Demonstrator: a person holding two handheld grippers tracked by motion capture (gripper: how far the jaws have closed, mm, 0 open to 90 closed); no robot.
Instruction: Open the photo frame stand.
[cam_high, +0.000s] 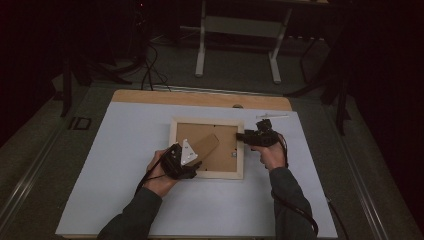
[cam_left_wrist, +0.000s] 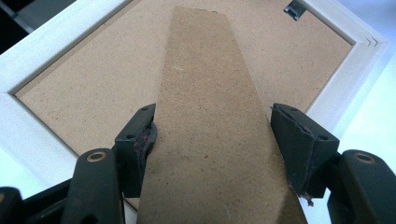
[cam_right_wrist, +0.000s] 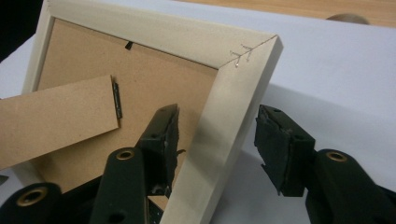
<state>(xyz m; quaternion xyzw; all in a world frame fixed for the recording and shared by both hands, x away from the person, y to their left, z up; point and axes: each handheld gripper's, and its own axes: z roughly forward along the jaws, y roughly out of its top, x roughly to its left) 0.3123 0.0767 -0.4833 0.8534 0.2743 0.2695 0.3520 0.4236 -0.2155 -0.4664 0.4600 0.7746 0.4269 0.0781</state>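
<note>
High view: picture frame (cam_high: 207, 148) lies face down mid-table on a white sheet (cam_high: 125, 150); a table stand (cam_high: 239, 30) at 12 o'clock beyond.

Left gripper view: left gripper (cam_left_wrist: 212, 140) straddles the cardboard prop (cam_left_wrist: 210, 130); left pad touches its edge, right pad stands off. A metal clip (cam_left_wrist: 295, 9) sits at 1 o'clock.

Right gripper view: right gripper (cam_right_wrist: 215, 140) is wide apart astride the frame's rail, no squeeze visible.

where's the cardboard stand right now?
High view: the cardboard stand lies diagonally across the back of the picture frame, table centre, its lower end between the jaws of the left tool.
</note>
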